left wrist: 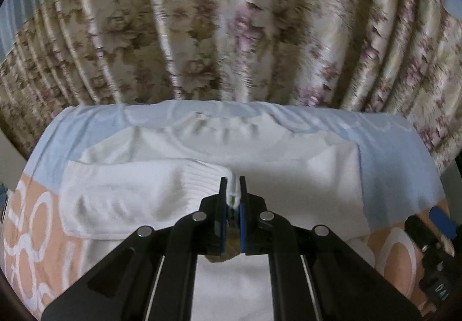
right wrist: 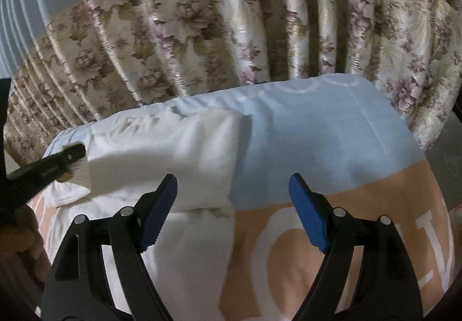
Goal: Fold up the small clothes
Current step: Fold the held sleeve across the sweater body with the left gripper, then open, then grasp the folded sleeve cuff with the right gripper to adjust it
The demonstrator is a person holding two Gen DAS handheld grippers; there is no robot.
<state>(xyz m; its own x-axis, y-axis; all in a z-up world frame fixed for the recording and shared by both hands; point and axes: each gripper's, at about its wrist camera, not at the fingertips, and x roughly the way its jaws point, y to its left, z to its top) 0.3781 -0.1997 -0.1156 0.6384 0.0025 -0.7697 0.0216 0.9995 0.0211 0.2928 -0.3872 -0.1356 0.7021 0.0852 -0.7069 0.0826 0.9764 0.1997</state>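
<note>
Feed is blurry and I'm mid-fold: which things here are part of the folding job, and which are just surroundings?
Part of the job:
- white garment, spread on the cover
- its ribbed cuff, pinched in the left gripper
- right gripper, open, holding nothing

Just there:
- blue and peach bed cover underneath
- floral curtain behind

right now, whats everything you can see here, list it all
white garment: one, white, spread on the cloth
sleeve cuff: one, white, ribbed, pinched in the left gripper, folded over the garment
cloth: one, light blue and peach with white print, under the garment
curtain: one, floral beige and pink, behind
left gripper: black, blue fingers shut on the cuff
right gripper: black, blue fingers open, empty, above the garment's edge
</note>
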